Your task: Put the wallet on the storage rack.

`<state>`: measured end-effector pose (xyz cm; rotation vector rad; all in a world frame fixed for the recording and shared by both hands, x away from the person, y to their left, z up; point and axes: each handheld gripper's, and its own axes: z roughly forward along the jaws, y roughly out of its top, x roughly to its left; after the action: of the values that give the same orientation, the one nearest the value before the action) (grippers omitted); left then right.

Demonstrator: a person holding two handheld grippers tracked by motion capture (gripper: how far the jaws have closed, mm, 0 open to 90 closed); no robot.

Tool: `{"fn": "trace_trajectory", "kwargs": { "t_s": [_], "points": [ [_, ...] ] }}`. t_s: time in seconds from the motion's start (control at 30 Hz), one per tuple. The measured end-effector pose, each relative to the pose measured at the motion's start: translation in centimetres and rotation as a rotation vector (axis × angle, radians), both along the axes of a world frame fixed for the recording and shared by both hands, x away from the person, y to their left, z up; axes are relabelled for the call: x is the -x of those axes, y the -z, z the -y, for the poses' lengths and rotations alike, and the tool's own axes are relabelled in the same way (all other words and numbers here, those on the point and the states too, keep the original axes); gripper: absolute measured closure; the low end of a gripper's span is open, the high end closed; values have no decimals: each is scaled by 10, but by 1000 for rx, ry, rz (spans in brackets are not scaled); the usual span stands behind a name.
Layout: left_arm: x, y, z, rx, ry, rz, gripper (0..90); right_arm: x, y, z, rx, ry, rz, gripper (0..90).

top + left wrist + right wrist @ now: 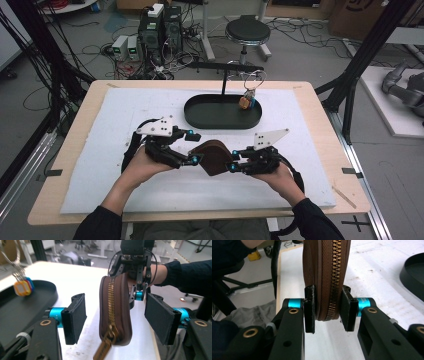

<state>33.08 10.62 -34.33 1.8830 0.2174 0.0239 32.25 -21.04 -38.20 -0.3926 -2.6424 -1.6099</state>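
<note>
- Two grippers on my screens, both over the near half of the table, facing each other across one item.
- Item one: brown zip pouch, leather-look, brass zipper closed along its edge. It is held up off the white mat, between the two grippers, near the table's front middle. In the left gripper view I see its zipper pull hanging at the lower end.
- Item two: right gripper. Its pads are clamped on the pouch's two faces, zipper edge running between them, as I see plainly in the right gripper view. It carries the pouch.
- Item three: left gripper. Jaws stand wide; in the left gripper view the pouch sits between the pads with a gap on each side, touching neither. It grips nothing.
- Item four: black oval tray, on the mat beyond the grippers, well apart from the pouch.
- Item five: bunch of coloured key tags on metal rings, at the tray's right end, hanging from a black stand.
- Item six: wooden table under the mat, its light edge showing all round.
</note>
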Motion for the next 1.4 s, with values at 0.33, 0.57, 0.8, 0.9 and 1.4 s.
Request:
{"fn": "trace_trajectory", "kwargs": {
  "t_s": [0.33,0.57,0.8,0.9,1.4],
  "points": [
    [-3,4,9,-31,96,-69,560,3,1,-7,31,-45,12,698],
    [-6,7,4,-15,117,-98,675,5,-1,-8,43,-57,26,688],
    [-10,11,-2,72,113,-98,694,3,-5,-2,-3,-34,55,612],
    [-11,11,-9,98,76,-67,695,0,-7,8,-42,16,44,515],
    [-17,12,-38,270,-132,50,699,-14,-20,74,-145,329,96,402]
  ]
}}
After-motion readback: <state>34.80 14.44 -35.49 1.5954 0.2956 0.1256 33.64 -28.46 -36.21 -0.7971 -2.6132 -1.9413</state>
